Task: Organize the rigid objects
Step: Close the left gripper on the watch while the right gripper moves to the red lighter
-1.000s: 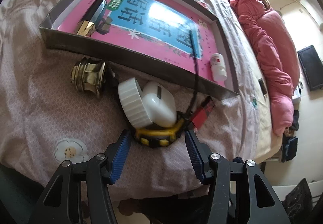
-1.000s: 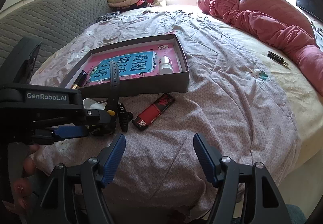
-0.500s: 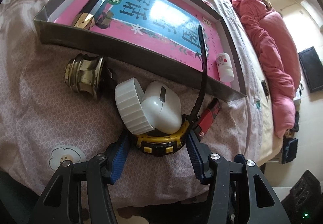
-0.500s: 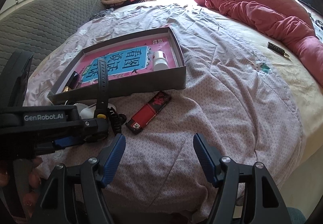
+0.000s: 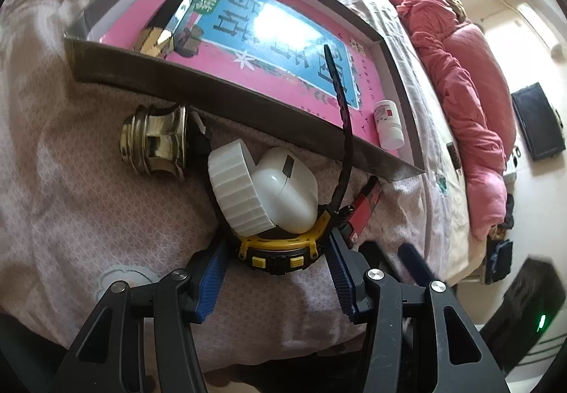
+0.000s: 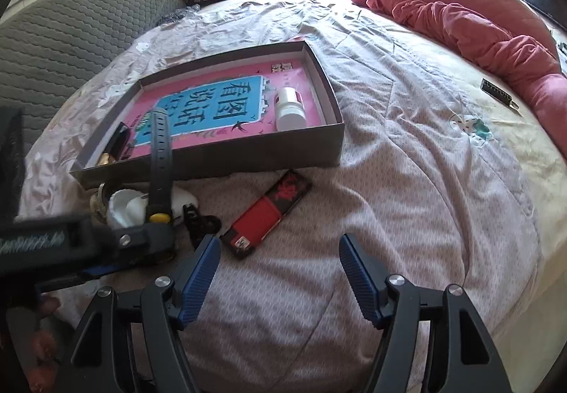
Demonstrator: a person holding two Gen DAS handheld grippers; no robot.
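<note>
A yellow and black watch [image 5: 278, 251] lies on the bed just in front of a grey box [image 5: 248, 102] with a pink and blue lining. My left gripper [image 5: 276, 260] is open, its blue fingers on either side of the watch body, not visibly clamping it. The strap [image 6: 160, 152] stands up over the box wall. A white ribbed cap [image 5: 235, 191], a white case [image 5: 288, 189] and a brass fitting [image 5: 156, 145] lie beside the watch. My right gripper [image 6: 280, 251] is open and empty, just short of a red and black lighter [image 6: 271, 212].
Inside the box [image 6: 212, 159] lie a white pill bottle [image 6: 290, 107] and a black and gold item [image 5: 166, 28]. A pink duvet [image 6: 460, 17] is heaped at the far right of the bed. A small dark object [image 6: 496, 95] lies near it. A grey headboard [image 6: 71, 24] stands on the left.
My left gripper has moved forward until its fingers flank the watch. My right gripper has moved forward and closer to the lighter. Both stay open.
</note>
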